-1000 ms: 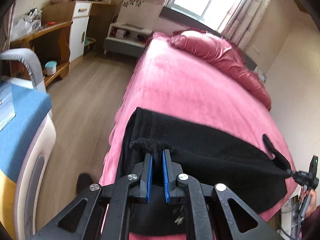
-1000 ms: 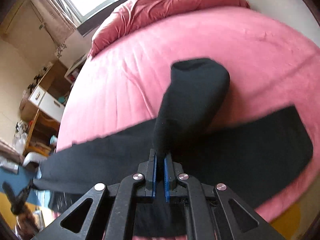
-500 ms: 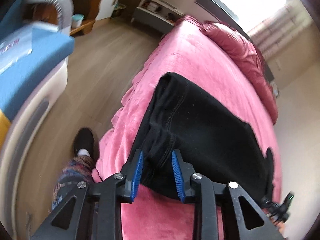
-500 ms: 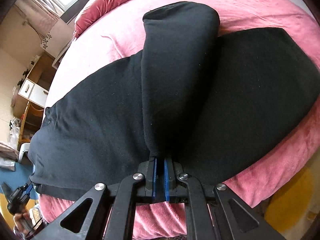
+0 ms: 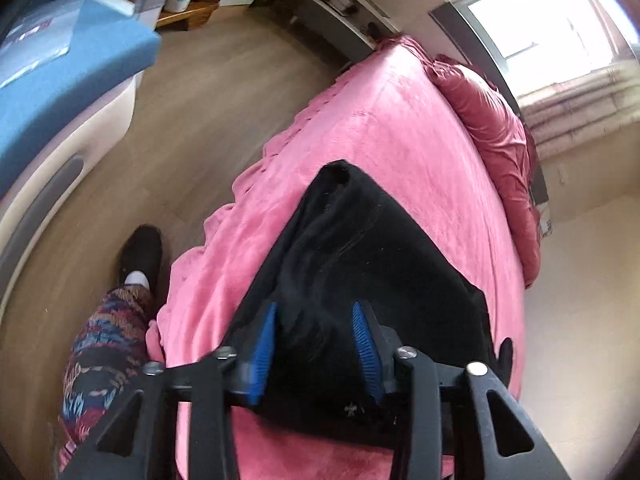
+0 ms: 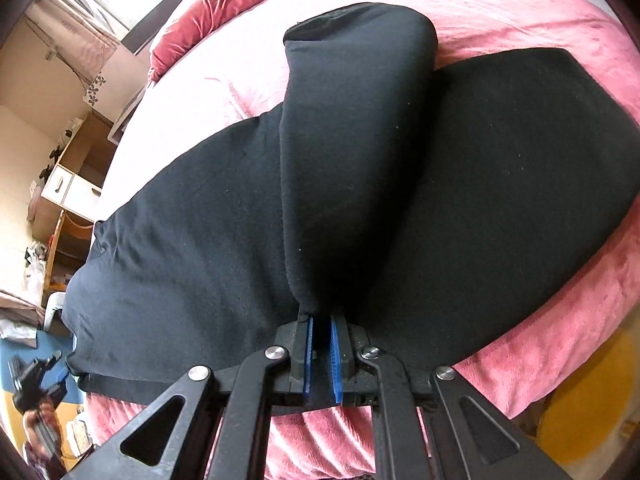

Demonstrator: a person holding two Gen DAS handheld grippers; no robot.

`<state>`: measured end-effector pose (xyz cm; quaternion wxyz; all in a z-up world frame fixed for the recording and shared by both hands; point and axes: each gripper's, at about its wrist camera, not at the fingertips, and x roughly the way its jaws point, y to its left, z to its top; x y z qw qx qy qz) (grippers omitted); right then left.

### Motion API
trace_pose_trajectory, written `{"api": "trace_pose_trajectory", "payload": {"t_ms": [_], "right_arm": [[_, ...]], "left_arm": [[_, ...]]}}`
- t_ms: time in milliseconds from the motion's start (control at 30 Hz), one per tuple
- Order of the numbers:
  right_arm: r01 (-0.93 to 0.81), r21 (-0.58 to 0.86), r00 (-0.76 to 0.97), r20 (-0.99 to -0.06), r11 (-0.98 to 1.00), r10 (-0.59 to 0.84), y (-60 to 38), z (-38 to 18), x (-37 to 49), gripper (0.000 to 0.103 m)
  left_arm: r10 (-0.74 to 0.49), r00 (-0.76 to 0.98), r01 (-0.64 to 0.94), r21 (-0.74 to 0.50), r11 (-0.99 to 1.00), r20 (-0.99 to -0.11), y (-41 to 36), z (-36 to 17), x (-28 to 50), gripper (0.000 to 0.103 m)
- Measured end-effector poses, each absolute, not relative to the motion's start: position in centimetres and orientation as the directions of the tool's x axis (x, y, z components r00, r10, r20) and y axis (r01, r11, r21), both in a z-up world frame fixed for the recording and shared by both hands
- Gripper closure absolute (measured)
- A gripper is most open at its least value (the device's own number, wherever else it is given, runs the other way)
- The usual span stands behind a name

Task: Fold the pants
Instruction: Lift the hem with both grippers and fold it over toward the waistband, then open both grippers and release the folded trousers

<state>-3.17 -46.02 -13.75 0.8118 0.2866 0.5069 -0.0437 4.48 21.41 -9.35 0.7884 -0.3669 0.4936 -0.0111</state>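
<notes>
One pants (image 6: 208, 240), one bed (image 5: 400, 128), two grippers (image 5: 316, 344), perhaps one shoe (image 5: 142, 252).

Home bedroom. Big bed w/ plush pink fleece cover (image 5: 400, 152) fills the room; crumpled dark-red satin quilt (image 5: 496, 128) at its head end, bright curtained window (image 5: 540, 32) just behind that. Beside the bed: wood-look plank floor (image 5: 192, 112), low grey-and-white open shelf unit (image 5: 340, 16). Wooden desk w/ white drawer cabinet (image 6: 64, 192) across the floor from the bed.

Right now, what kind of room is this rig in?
Most likely a home bedroom: a bed with a pink blanket and dark red duvet, a curtained window, wood floor. Black pants lie on the bed.
</notes>
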Motion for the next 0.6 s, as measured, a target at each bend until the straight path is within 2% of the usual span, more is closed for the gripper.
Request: {"api": "trace_pose_trajectory", "payload": {"t_ms": [67,133,200,267,367,433,467,533,600], "right_arm": [[0.363,0.419,0.480,-0.849,0.832,0.219,-45.6,-13.4,-3.1,0.094],[0.360,0.416,0.476,-0.852,0.835,0.218,-45.5,-13.3,-3.0,0.094],[0.361,0.416,0.474,-0.852,0.835,0.220,-45.5,-13.1,-2.7,0.095],[0.355,0.419,0.491,-0.844,0.836,0.215,-45.7,-12.5,-2.5,0.096],[0.331,0.530,0.607,-0.753,0.780,0.254,-46.7,-10.5,-3.3,0.096],[0.301,0.574,0.649,-0.709,0.762,0.277,-47.2,-9.8,-4.5,0.096],[0.299,0.569,0.642,-0.714,0.766,0.279,-47.3,-9.9,-5.0,0.096],[0.309,0.561,0.607,-0.738,0.768,0.295,-47.5,-11.2,-6.0,0.096],[0.334,0.551,0.572,-0.763,0.764,0.300,-47.6,-12.8,-6.7,0.096]], "left_arm": [[-0.378,0.520,-0.293,-0.576,0.763,-0.766,20.6,-8.4,5.1,0.090],[-0.406,0.520,-0.241,-0.585,0.775,-0.751,20.0,-7.2,6.0,0.095],[-0.403,0.557,-0.182,-0.580,0.794,-0.726,19.7,-4.9,7.1,0.097],[-0.415,0.636,-0.104,-0.606,0.789,-0.650,19.8,-1.4,8.0,0.097],[-0.419,0.739,0.026,-0.598,0.801,-0.528,19.5,3.2,8.0,0.097],[-0.441,0.754,0.077,-0.601,0.795,-0.487,19.6,3.9,7.0,0.097],[-0.440,0.748,0.085,-0.586,0.806,-0.497,19.6,3.3,6.5,0.097],[-0.424,0.699,0.049,-0.553,0.832,-0.576,19.6,0.4,5.6,0.097],[-0.395,0.608,-0.035,-0.521,0.853,-0.688,20.1,-4.3,4.7,0.097]]}}
